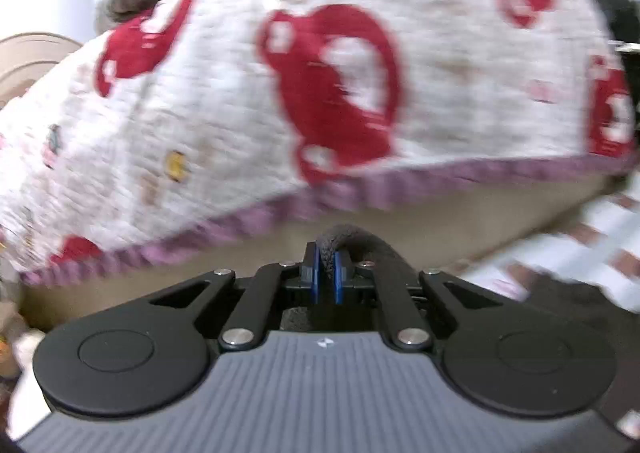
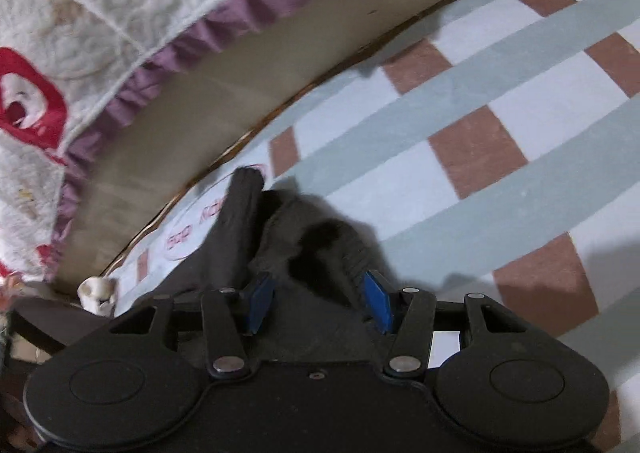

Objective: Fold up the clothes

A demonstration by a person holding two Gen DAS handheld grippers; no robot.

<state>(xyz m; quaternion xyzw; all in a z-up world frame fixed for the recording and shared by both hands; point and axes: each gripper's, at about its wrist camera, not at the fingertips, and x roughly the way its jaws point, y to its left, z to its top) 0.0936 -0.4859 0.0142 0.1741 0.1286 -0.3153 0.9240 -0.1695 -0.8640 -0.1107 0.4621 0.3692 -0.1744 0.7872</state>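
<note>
A dark grey knitted garment [image 2: 280, 237] lies bunched on a checked mat. In the left wrist view my left gripper [image 1: 329, 273] is shut on a fold of this dark garment [image 1: 340, 241], its blue pads pinching the cloth. In the right wrist view my right gripper [image 2: 318, 303] is open, its blue pads [image 2: 260, 303] set wide apart on either side of the bunched cloth, which lies between them. The rest of the garment is hidden under the gripper bodies.
A white quilt with red motifs and a purple frill [image 1: 280, 93] drapes over a bed ahead; it also shows in the right wrist view [image 2: 100, 33]. Below it is the beige bed side [image 2: 224, 93]. The mat [image 2: 500, 125] has pale blue, white and brown checks.
</note>
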